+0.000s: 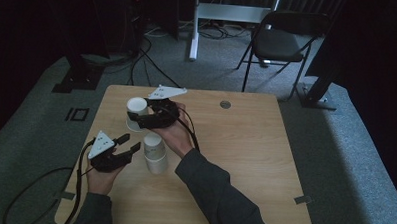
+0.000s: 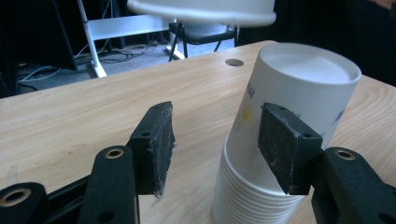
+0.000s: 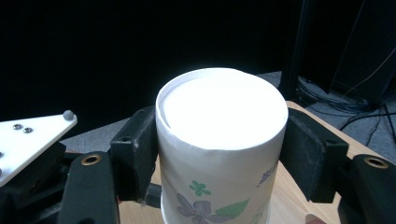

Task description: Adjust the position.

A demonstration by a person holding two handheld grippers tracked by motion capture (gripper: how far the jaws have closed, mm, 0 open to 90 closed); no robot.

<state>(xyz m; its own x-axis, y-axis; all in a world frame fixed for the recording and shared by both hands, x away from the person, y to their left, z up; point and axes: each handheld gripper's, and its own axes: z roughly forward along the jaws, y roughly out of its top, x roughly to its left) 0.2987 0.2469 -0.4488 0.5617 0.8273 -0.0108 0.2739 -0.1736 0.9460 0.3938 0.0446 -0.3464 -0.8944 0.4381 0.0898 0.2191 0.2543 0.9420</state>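
- The person's left forearm comes in from the near edge at the left of the high view, sleeve low over the bench [image 1: 245, 143], wrist bent so that the left hand-held gripper [image 1: 127, 142] points to the right and a little away.
- Its grey three-cornered plate faces up and its cable loops off the left side of the bench.
- The left hand-held gripper's jaws stand partly apart with nothing pressed between them; in the left gripper view its pads [image 2: 159, 140] have bare wood between them, and the right-hand pad stands in front of the stack's wall; I cannot tell whether it touches.
- The stack of paper cups [image 1: 154, 153] stands upside down on the bench, just right of the left hand-held gripper's tips, near the middle of the bench's left half. In the left gripper view the nested rims [image 2: 252, 196] show at its foot, and the flat base is on top.
- The right forearm reaches in from the near right, crossing diagonally over the bench to the far left, with the hand wrapped round the right hand-held gripper [image 1: 136, 116].
- The right hand-held gripper is clamped round a single paper cup [image 1: 136, 112], also base up, with one pad against each side of its wall in the right gripper view [image 3: 219, 140].
- That held cup is beyond the stack, toward the far left of the bench, and is printed with flowers and leaves.
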